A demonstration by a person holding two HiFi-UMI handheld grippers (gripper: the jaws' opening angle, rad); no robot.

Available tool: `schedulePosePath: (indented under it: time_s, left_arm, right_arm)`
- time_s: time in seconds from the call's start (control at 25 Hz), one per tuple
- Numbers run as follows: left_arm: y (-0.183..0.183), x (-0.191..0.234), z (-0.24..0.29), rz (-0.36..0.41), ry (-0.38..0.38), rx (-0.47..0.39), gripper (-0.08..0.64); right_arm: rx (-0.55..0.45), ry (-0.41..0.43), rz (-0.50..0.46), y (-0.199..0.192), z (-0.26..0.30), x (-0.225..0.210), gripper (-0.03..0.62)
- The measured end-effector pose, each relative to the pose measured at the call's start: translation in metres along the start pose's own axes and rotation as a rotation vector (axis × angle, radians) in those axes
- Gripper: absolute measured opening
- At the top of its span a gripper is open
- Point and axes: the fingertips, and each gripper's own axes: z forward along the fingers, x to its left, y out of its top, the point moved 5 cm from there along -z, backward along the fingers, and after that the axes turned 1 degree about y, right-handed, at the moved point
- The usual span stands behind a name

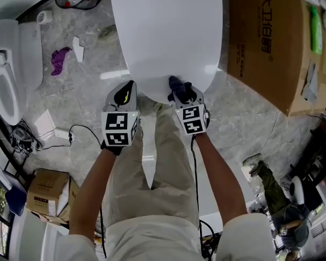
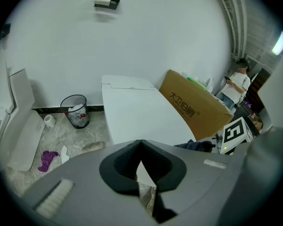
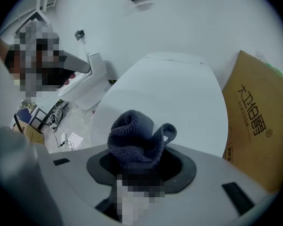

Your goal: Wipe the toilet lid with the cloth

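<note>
at the far left of the head view, a second toilet (image 1: 5,75) stands with its seat open on the marble floor (image 1: 87,97), and a purple scrap (image 1: 60,60) lies near it. a wire wastebasket (image 2: 76,110) sits against the wall behind. next comes the left gripper (image 1: 127,89), held just off the front left edge of the toilet lid (image 1: 165,31); its jaws are pressed together at the tips with nothing between them. the white lid is down and fills the middle of the view. the right gripper (image 1: 182,94) is at the lid's front rim, its jaws pinching a dark grey cloth (image 3: 134,138) that bunches up out of them in a loose roll; the cloth meets the lid's near edge. to the right of the toilet a large cardboard box (image 1: 266,42) stands close beside the lid.
</note>
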Motion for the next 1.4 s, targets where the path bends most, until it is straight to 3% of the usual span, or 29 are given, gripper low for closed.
schedulePosePath:
  time_s: [1.4]
  left_arm:
    - [-0.002,-0.026,0.001,0.034,-0.020,0.010,0.000]
  right_arm:
    - [0.026,-0.110,0.032,-0.041,-0.029,-0.067,0.173]
